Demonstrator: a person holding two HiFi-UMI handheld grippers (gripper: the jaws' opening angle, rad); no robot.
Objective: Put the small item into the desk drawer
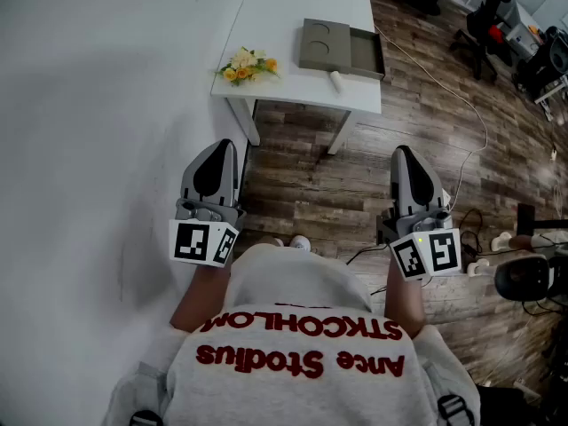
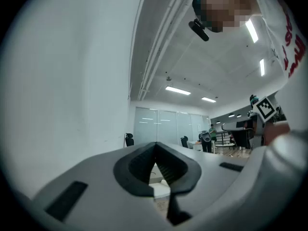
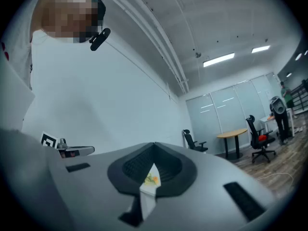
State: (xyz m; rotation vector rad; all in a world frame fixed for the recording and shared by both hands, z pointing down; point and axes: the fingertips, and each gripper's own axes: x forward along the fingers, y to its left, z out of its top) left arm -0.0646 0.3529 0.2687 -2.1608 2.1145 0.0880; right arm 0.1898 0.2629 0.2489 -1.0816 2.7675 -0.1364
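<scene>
A grey desk organiser (image 1: pixel 324 44) stands on the white table (image 1: pixel 293 7) far ahead, its drawer (image 1: pixel 366 53) pulled open to the right. The small white item (image 1: pixel 336 81) lies on the table just in front of it. Both grippers are held close to my body, well short of the table and pointing toward it. My left gripper (image 1: pixel 226 143) (image 2: pixel 155 144) is shut with nothing in it. My right gripper (image 1: pixel 404 149) (image 3: pixel 154 146) is likewise shut and holds nothing. Through the gap below the right jaws I glimpse the flowers (image 3: pixel 151 178).
A small bunch of yellow flowers (image 1: pixel 248 65) lies on the table's near left corner. A white wall (image 1: pixel 89 105) runs along the left. Wooden floor (image 1: pixel 355 185) lies between me and the table, with cables (image 1: pixel 475 136) to the right and office chairs (image 1: pixel 484 25) beyond.
</scene>
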